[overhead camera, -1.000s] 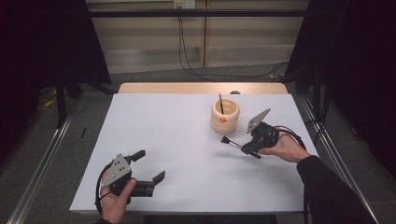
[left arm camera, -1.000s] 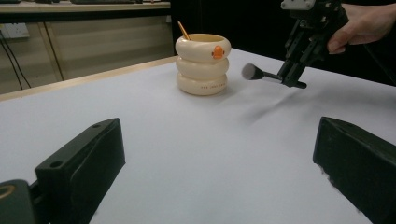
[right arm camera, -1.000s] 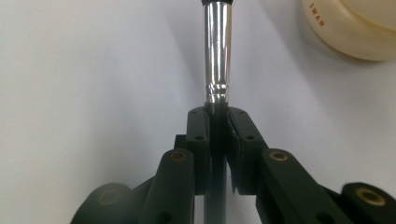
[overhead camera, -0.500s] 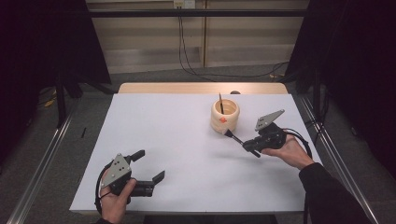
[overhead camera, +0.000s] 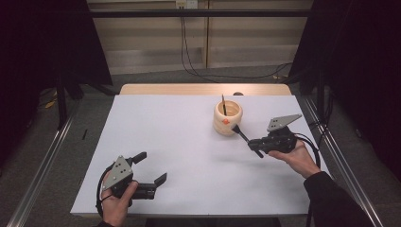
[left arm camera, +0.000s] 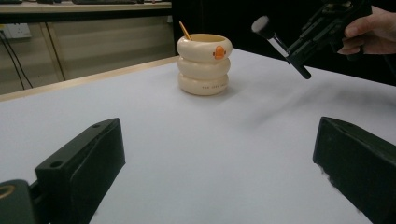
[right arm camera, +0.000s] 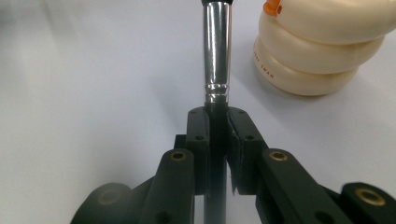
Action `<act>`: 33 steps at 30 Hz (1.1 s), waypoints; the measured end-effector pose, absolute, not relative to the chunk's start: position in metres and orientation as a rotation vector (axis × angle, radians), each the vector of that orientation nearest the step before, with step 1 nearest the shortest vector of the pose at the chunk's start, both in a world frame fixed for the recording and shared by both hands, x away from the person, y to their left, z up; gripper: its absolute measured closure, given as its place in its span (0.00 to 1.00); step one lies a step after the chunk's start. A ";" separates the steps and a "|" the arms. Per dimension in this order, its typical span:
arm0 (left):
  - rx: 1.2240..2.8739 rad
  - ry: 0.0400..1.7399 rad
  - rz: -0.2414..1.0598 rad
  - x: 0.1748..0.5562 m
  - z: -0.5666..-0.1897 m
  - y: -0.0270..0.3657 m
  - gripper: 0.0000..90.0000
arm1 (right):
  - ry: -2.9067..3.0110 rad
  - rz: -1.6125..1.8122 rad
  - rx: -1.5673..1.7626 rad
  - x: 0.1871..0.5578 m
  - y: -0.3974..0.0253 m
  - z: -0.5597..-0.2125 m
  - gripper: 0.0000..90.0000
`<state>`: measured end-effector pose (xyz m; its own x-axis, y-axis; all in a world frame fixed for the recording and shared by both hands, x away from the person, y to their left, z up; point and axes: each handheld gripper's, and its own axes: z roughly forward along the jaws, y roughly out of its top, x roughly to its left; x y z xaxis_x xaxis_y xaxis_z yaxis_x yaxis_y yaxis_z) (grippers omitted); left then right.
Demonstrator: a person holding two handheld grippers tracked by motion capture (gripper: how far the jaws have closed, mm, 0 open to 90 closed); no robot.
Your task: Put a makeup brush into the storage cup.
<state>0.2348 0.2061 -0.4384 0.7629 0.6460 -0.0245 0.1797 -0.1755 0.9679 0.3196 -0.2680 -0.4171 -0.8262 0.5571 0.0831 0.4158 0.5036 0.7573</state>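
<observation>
A cream ringed holder (overhead camera: 228,117) with an orange mark stands right of the table's middle, and a thin stick (overhead camera: 223,105) leans inside it. My right gripper (overhead camera: 253,144) is shut on the black handle of a brush (overhead camera: 241,134). The brush's head points up-left and ends just beside the holder's right side. In the right gripper view the silver ferrule of the brush (right arm camera: 217,51) rises from between the jaws of the right gripper (right arm camera: 217,126), left of the holder (right arm camera: 317,51). My left gripper (overhead camera: 152,168) rests open near the front left, nothing between its jaws.
A white sheet (overhead camera: 179,142) covers the table, and a wooden edge (overhead camera: 189,89) shows at the back. In the left gripper view the holder (left arm camera: 204,65) stands ahead, and the right gripper (left arm camera: 303,44) holds the brush (left arm camera: 275,37) at upper right. Metal rails run along both sides.
My right gripper has shifted right and turned, so the brush head has swung up toward the holder. The left gripper has stayed still.
</observation>
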 end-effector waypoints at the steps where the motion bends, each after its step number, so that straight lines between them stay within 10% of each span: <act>1: 1.730 0.652 0.471 0.235 -0.438 0.206 0.02 | 2.565 1.238 0.837 0.319 -0.269 -0.417 0.89; 33: 1.728 0.647 0.469 0.234 -0.438 0.206 0.02 | 2.175 1.599 0.889 0.299 -0.293 -0.417 0.89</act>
